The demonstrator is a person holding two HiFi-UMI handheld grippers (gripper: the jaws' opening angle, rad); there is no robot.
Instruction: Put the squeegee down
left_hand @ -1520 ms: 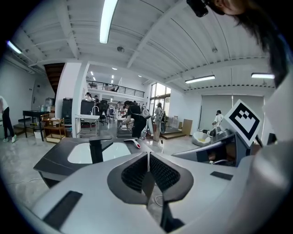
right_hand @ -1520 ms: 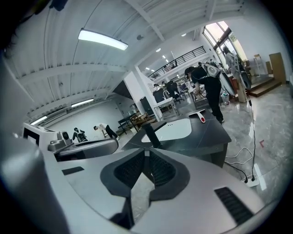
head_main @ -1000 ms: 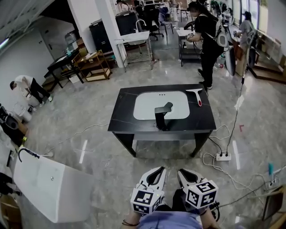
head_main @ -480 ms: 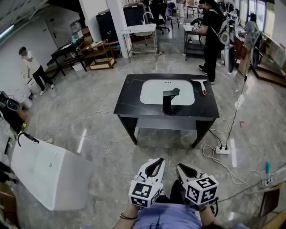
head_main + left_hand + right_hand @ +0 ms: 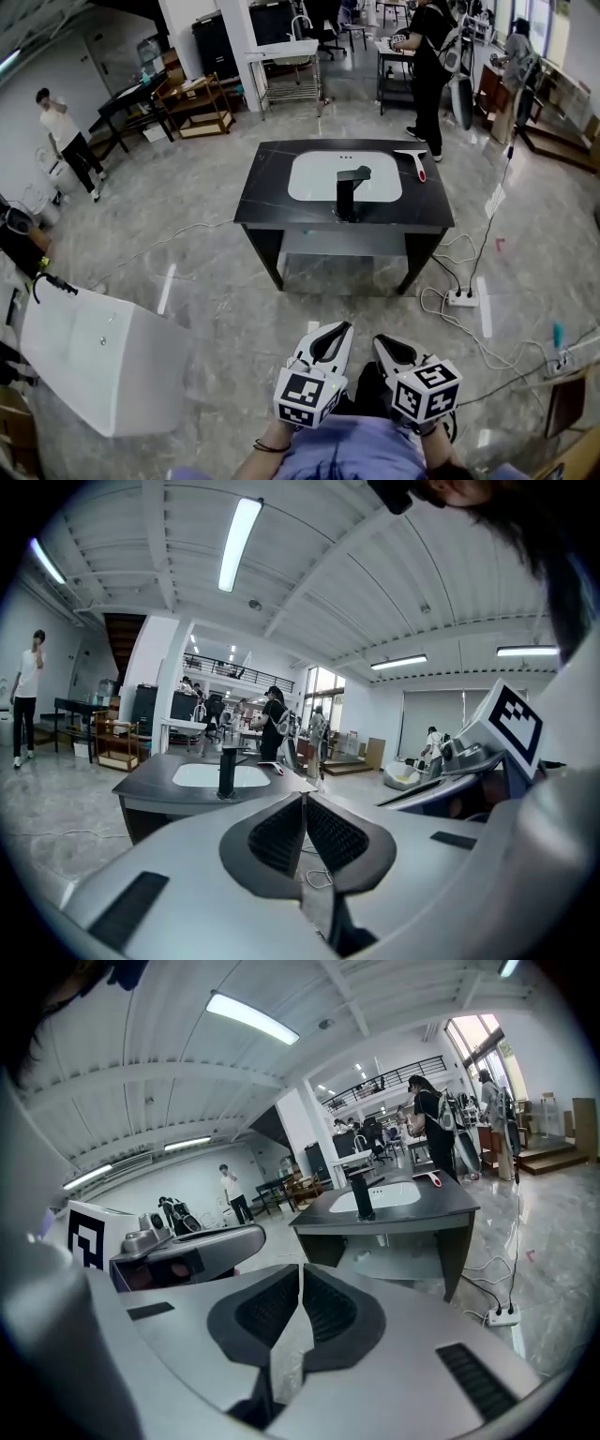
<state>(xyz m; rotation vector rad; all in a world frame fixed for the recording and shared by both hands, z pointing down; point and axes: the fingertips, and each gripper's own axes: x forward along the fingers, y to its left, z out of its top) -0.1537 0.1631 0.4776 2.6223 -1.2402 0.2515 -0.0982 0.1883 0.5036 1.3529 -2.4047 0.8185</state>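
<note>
The squeegee [image 5: 412, 159], white blade with a red handle, lies on the far right corner of the black table [image 5: 272, 192] beside the white basin [image 5: 319, 178]; it also shows in the right gripper view as the squeegee [image 5: 429, 1177]. Both grippers hang low in front of the person, well short of the table. My left gripper [image 5: 342, 327] is shut with nothing between its jaws. Beside it my right gripper [image 5: 379, 339] is shut and empty too. In each gripper view the jaw tips meet: left gripper [image 5: 304, 797], right gripper [image 5: 300, 1267].
A black faucet [image 5: 348, 195] stands at the basin's near edge. A white tub [image 5: 103, 375] sits on the floor at left. Cables and a power strip [image 5: 464, 300] lie right of the table. People stand at the far left [image 5: 61, 136] and behind the table [image 5: 427, 56].
The table has drifted farther up the head view and shrunk slightly as the person stepped back. Both grippers kept their place side by side, still shut.
</note>
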